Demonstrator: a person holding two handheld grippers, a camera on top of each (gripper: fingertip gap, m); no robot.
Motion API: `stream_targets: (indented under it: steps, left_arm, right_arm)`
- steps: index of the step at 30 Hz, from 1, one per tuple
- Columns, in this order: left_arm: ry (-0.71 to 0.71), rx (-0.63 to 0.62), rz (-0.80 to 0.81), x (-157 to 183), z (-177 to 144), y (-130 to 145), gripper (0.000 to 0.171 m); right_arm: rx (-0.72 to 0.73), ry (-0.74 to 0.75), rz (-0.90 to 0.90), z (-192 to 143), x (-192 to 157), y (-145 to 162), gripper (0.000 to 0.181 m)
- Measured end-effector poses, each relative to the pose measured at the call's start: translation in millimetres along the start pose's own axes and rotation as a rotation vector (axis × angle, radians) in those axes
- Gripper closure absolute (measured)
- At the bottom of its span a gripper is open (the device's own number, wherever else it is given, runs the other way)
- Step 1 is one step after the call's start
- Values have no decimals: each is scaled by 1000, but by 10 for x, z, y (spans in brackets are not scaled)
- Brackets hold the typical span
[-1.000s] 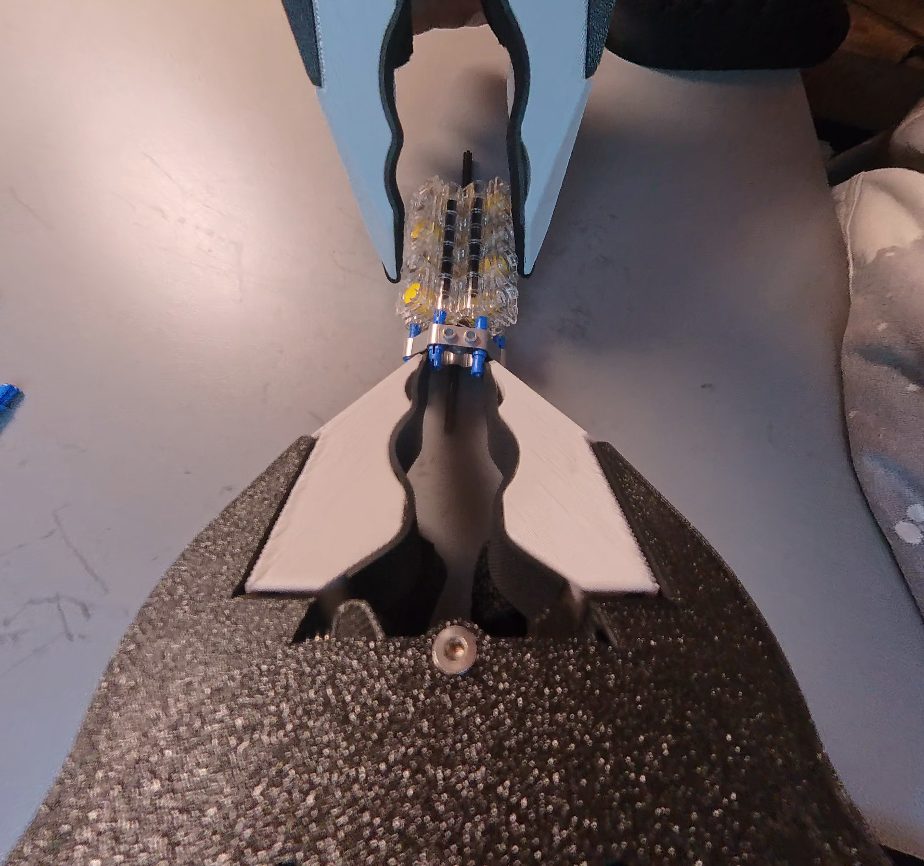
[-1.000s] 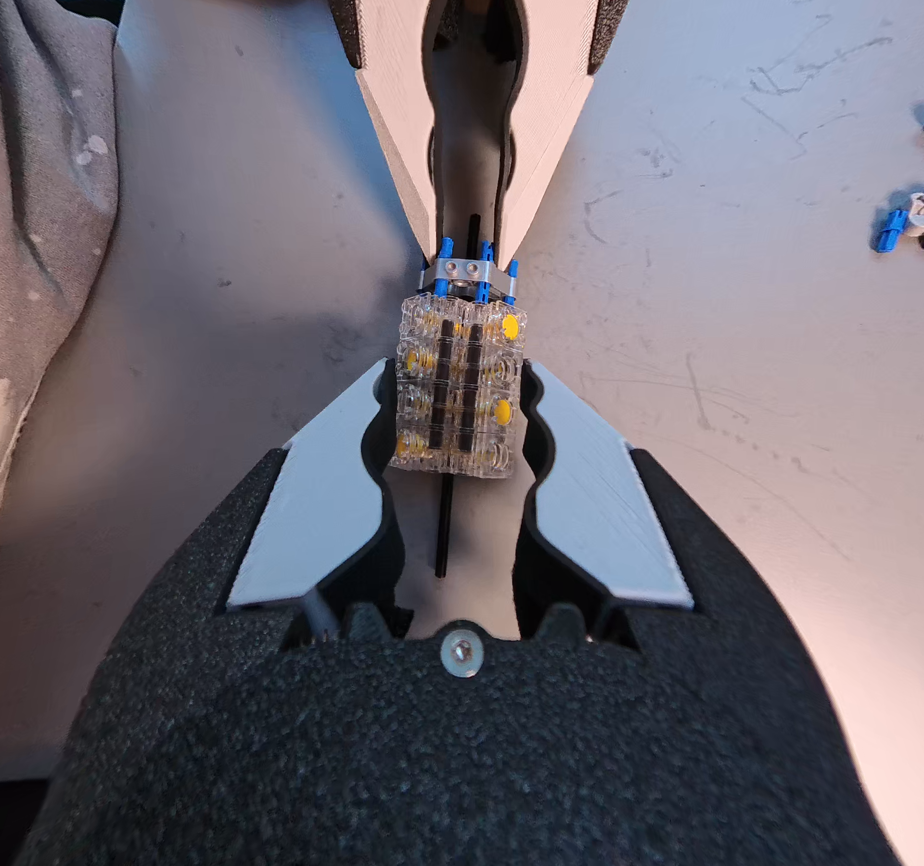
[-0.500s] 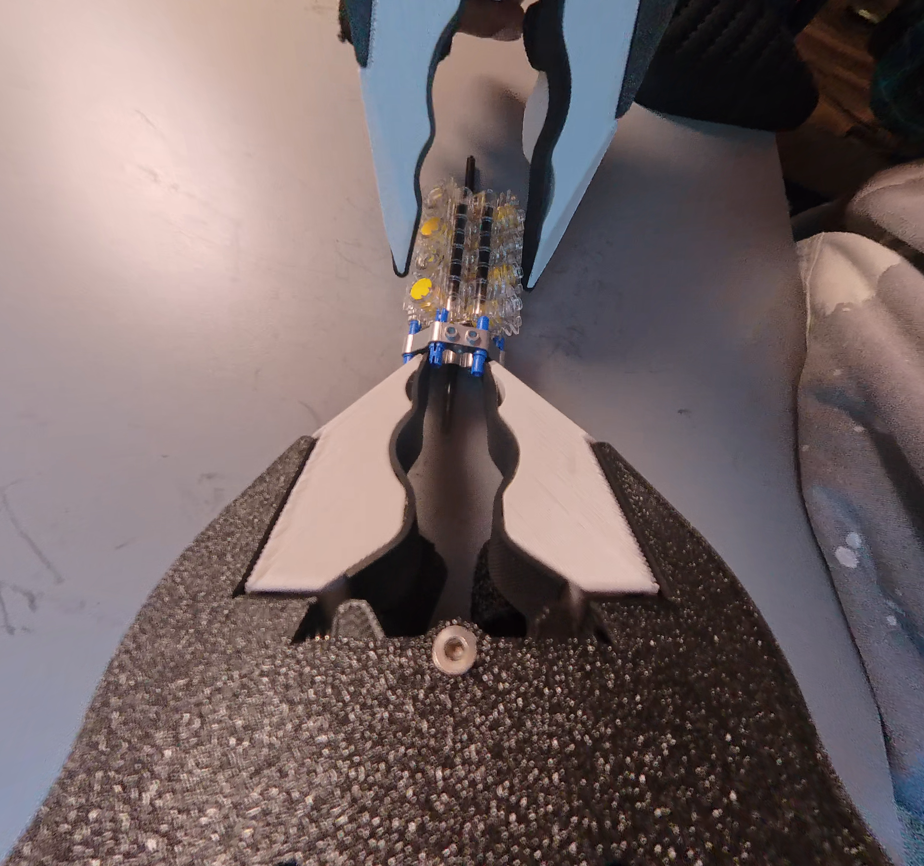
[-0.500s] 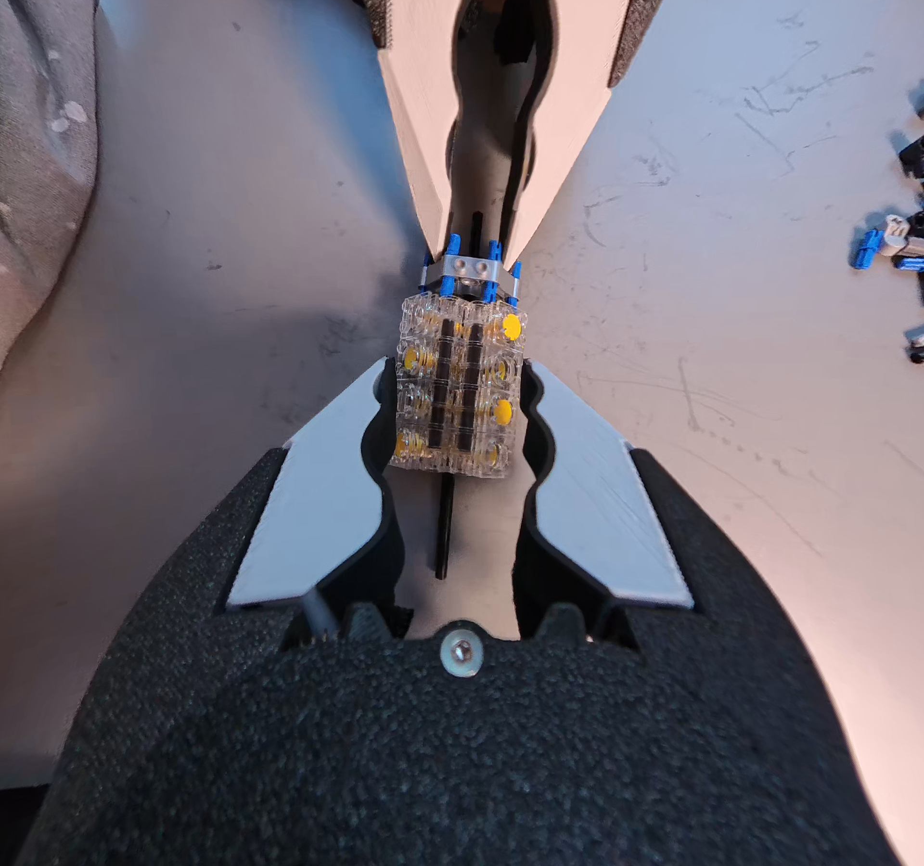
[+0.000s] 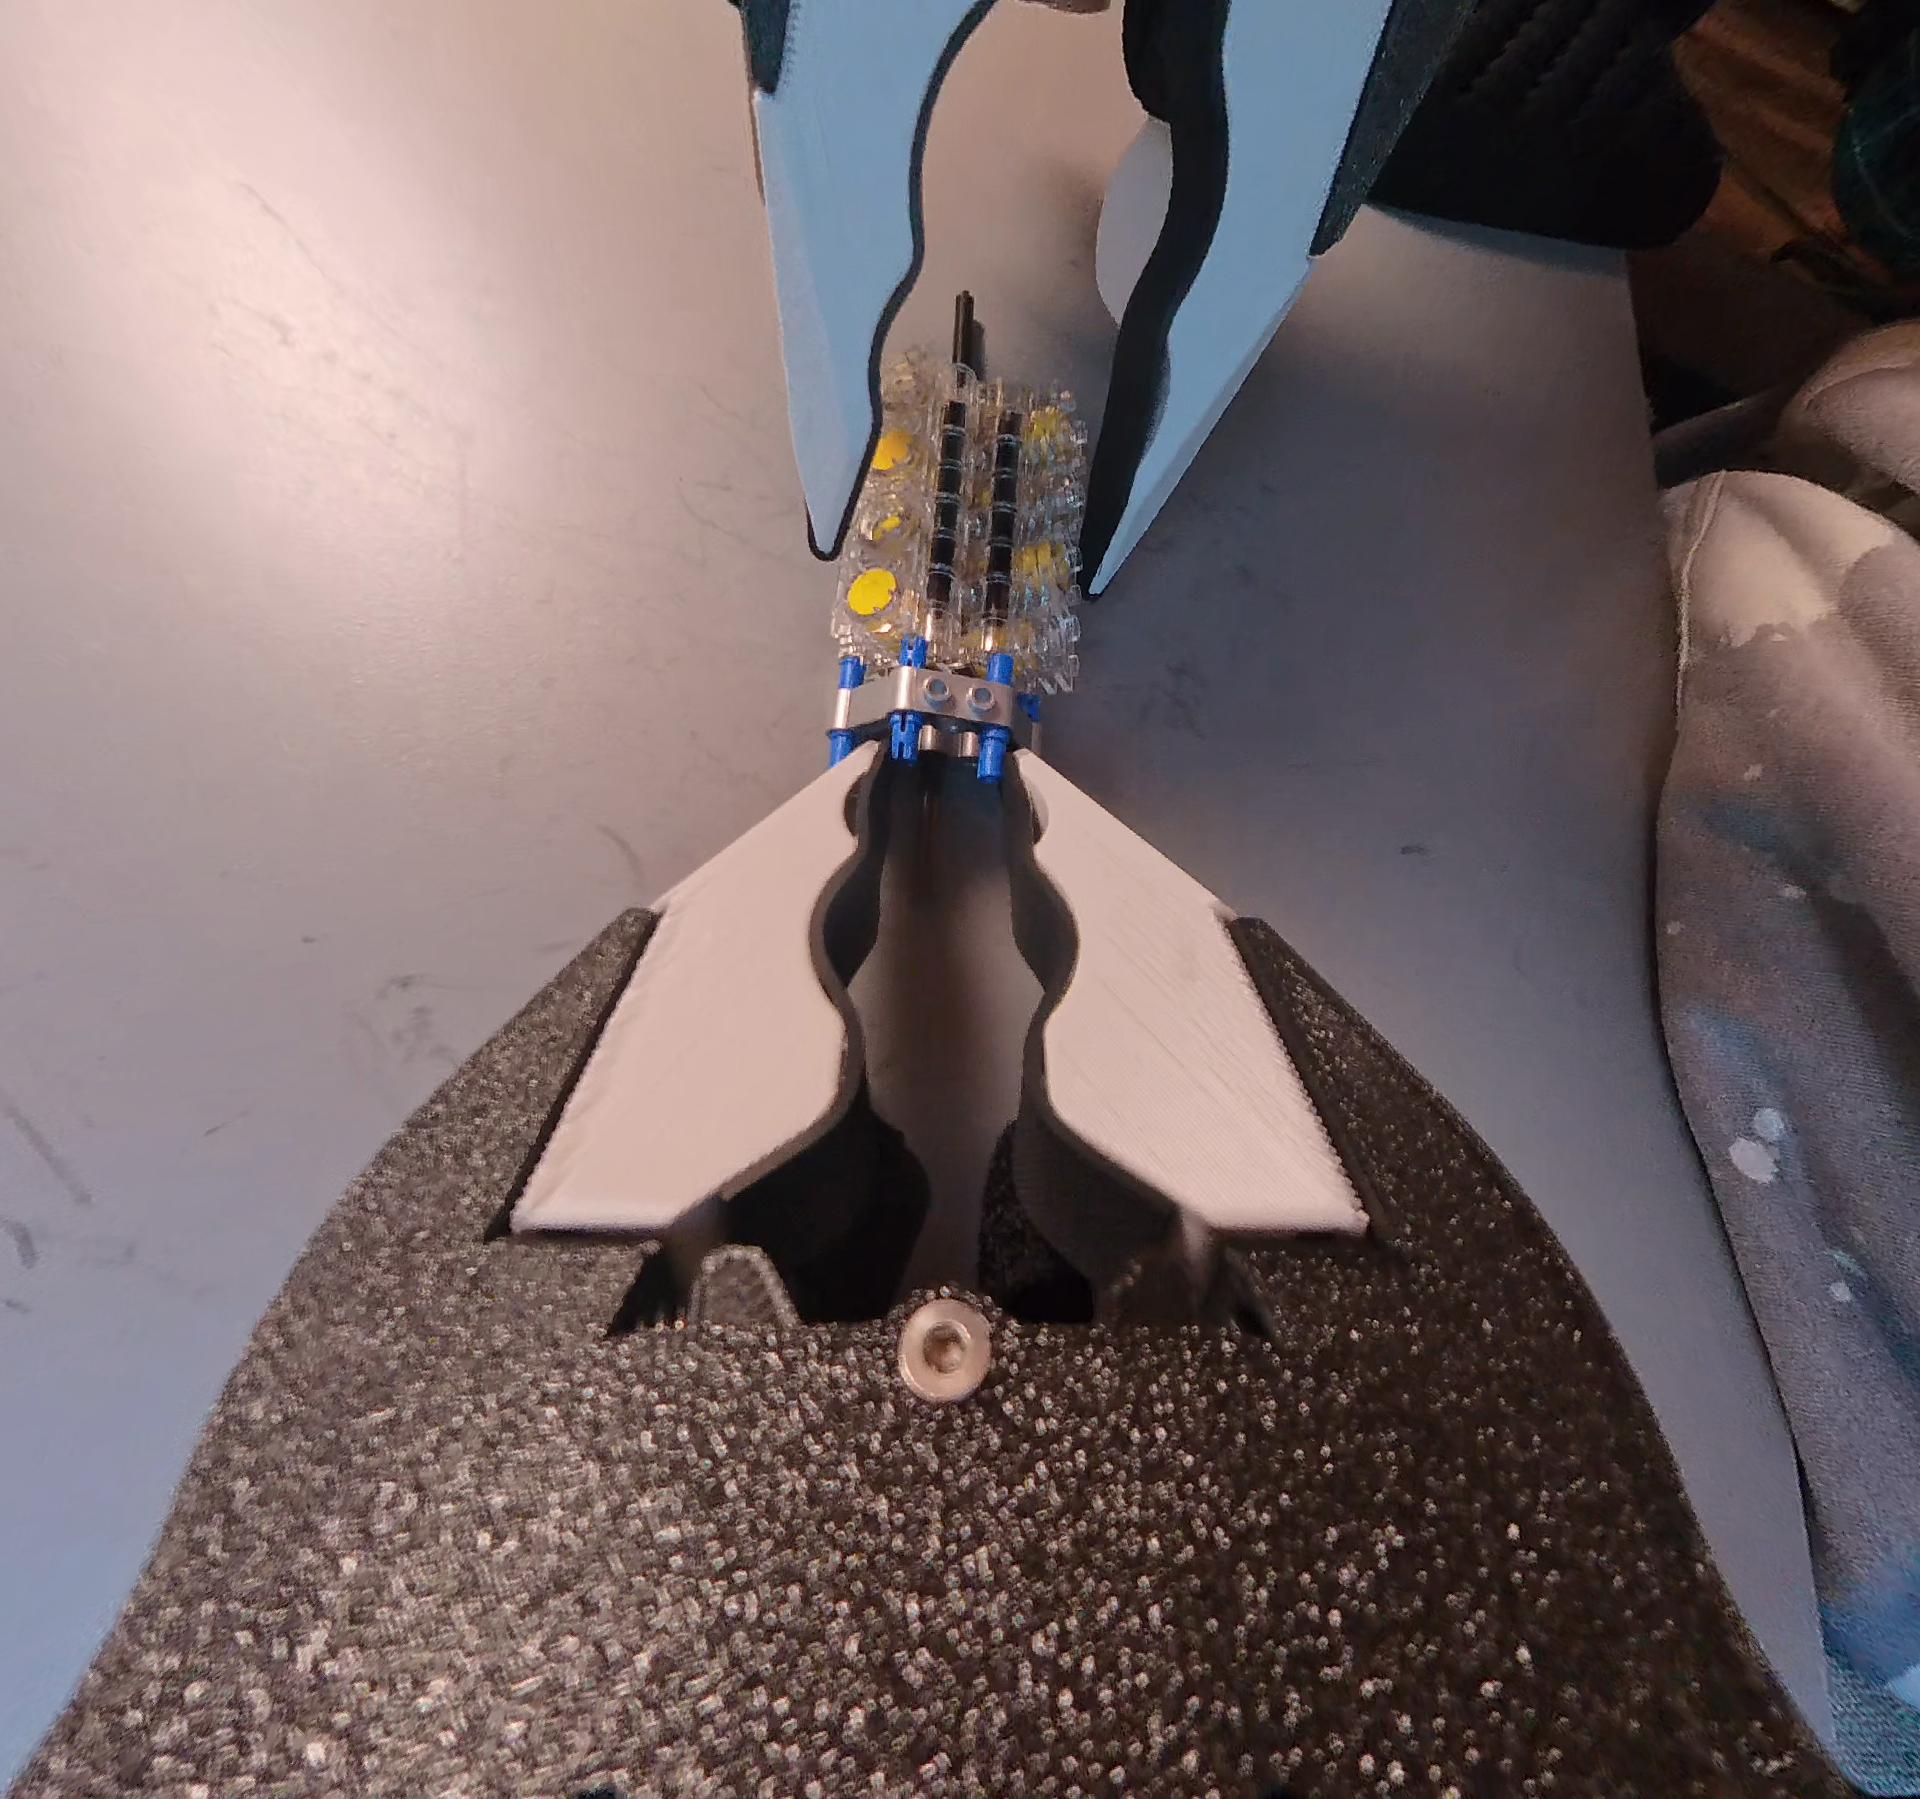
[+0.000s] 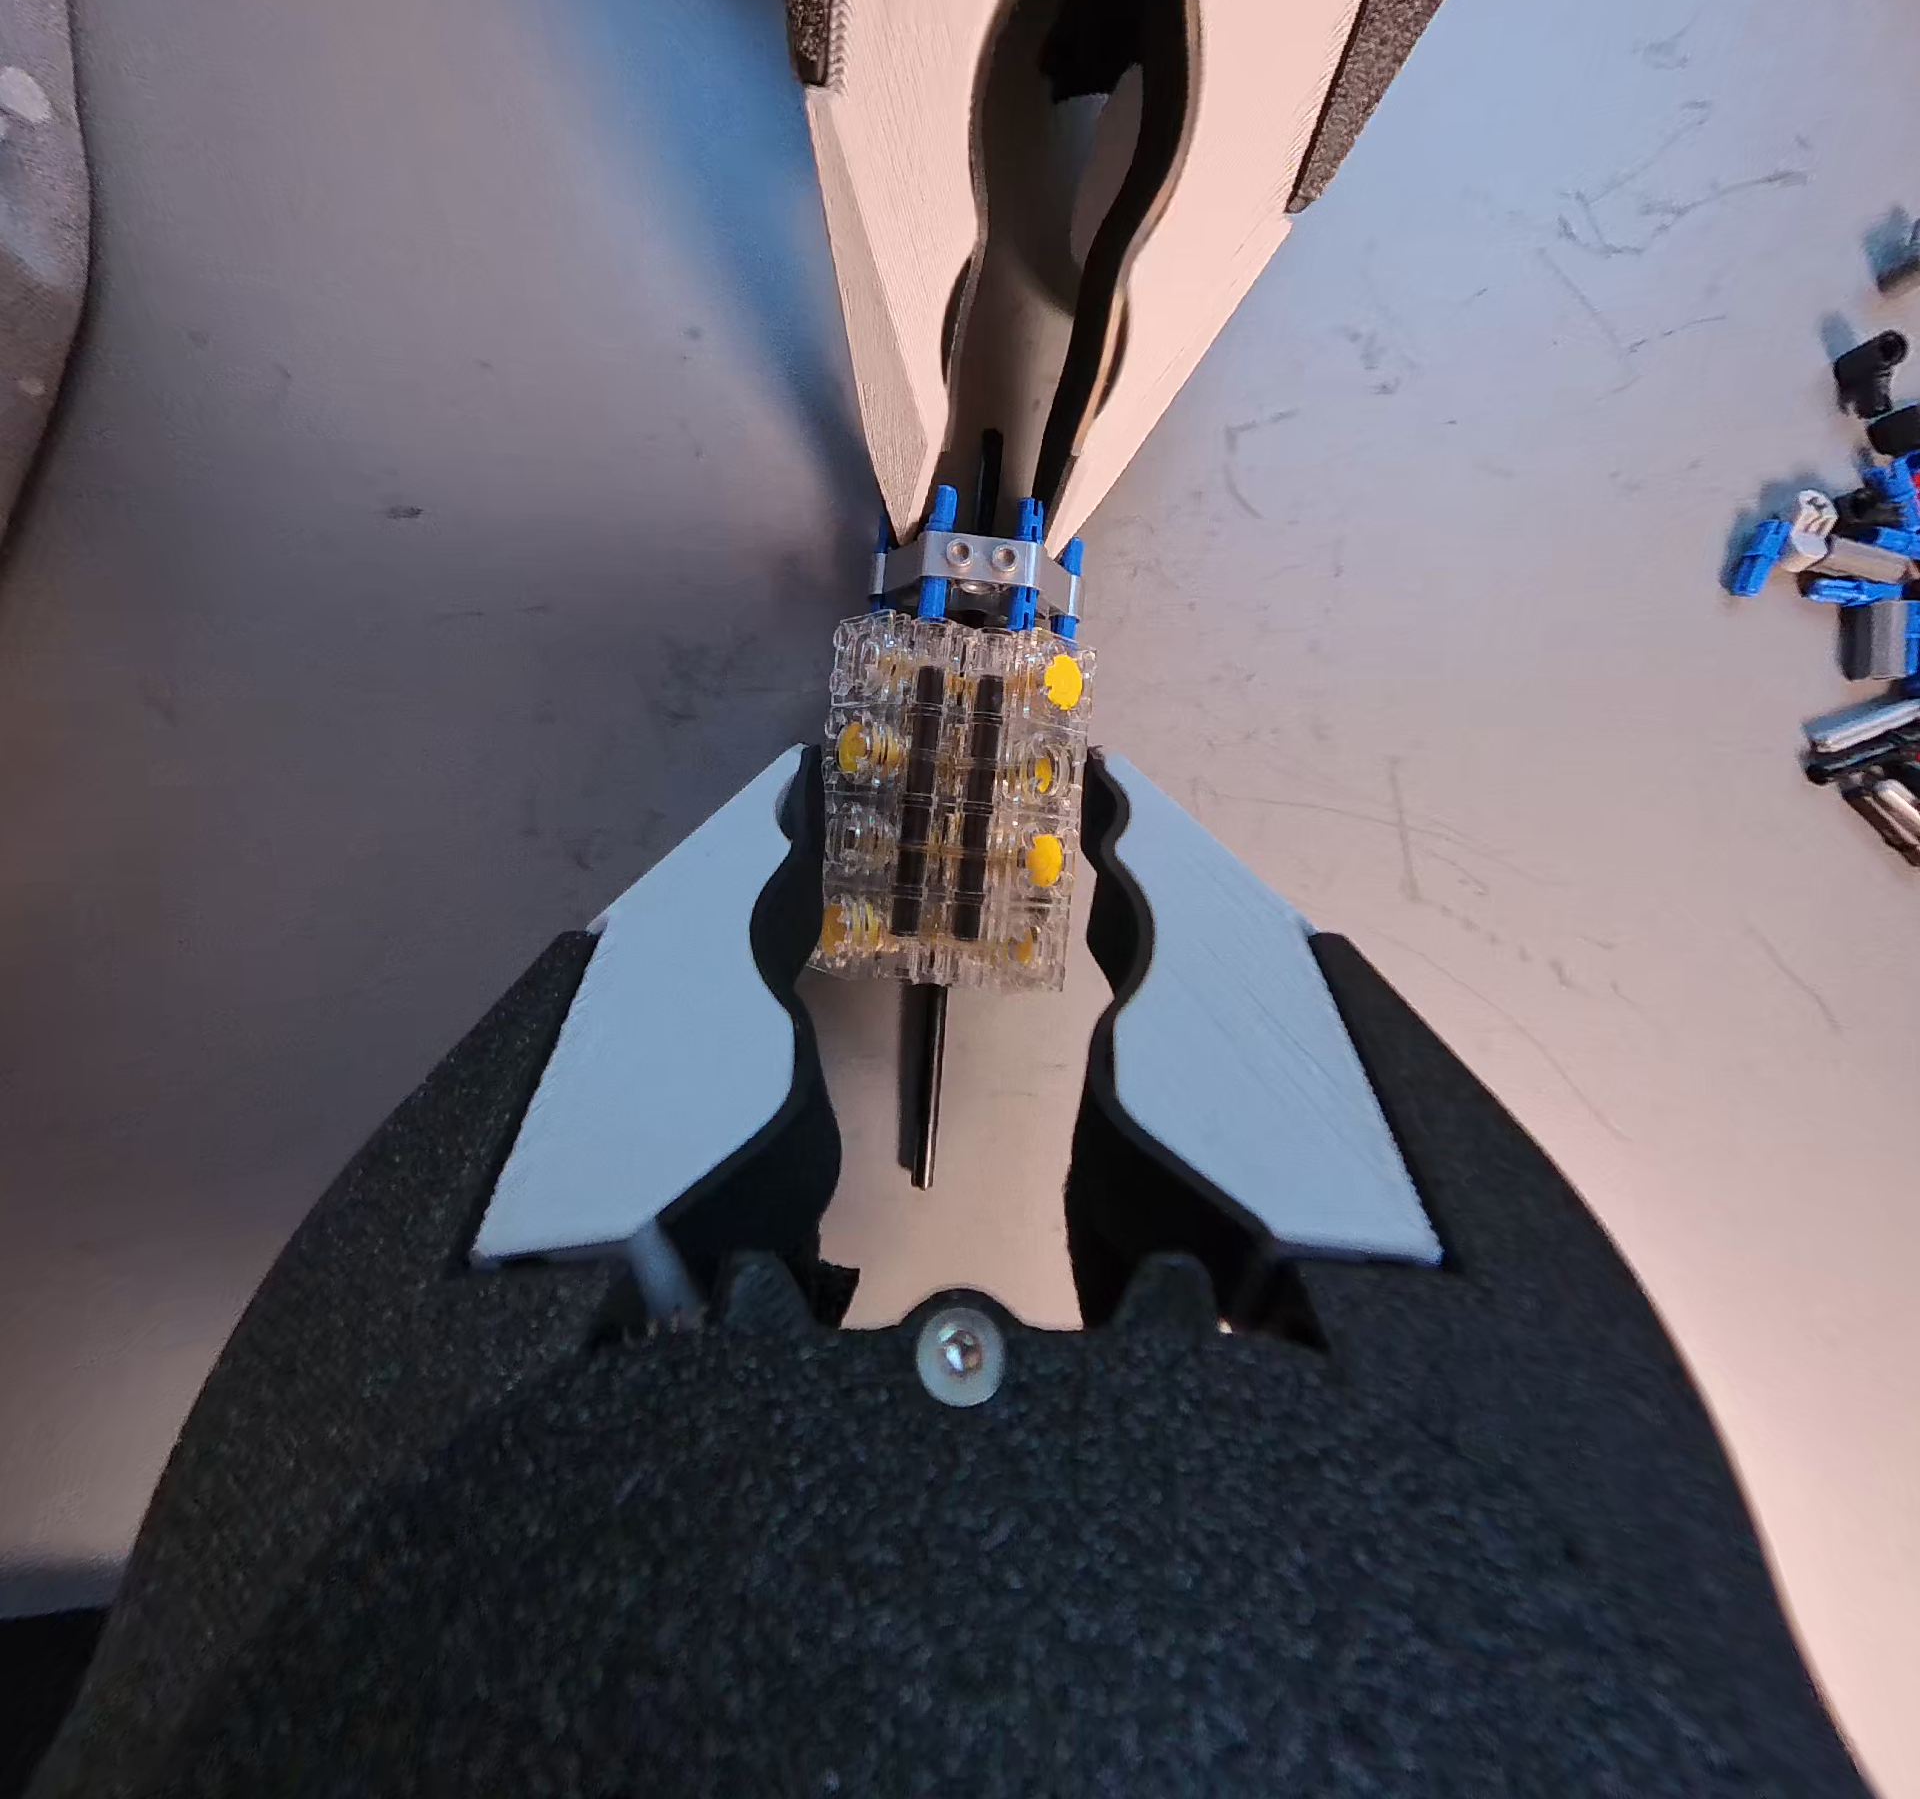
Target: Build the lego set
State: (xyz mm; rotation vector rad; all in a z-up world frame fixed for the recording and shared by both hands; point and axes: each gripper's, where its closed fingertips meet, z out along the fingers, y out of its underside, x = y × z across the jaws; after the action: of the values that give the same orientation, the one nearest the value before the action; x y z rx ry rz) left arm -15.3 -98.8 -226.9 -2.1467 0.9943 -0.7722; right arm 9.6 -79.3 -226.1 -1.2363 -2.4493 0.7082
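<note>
A clear brick block with yellow dots and two black axles carries a grey connector with blue pins at one end. A thin black axle sticks out of both ends. The two grippers face each other over the grey table and hold this assembly between them. My left gripper is shut on the connector end with the blue pins. My right gripper is shut on the sides of the clear block. It also shows in the left wrist view, and the left gripper shows in the right wrist view.
A pile of loose blue, grey and black small parts lies on the table at the right edge of the right wrist view. A speckled grey cloth lies along the table's edge. A dark padded object stands beyond the table. The grippers' ends are close to 4 centimetres from one another.
Both grippers and the assembly have shifted together over the table. More of the loose-parts pile has come into the right wrist view. The right gripper looks more tilted in the left view. Both grips are unchanged.
</note>
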Motion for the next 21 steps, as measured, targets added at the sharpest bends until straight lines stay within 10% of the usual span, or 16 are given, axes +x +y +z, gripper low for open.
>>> stream_targets:
  steps: [21]
  left_arm:
    - [63, 13, -230, 2, -5, -1, 154]
  right_arm:
    - [-43, 89, -66, -5, 37, -15, 135]
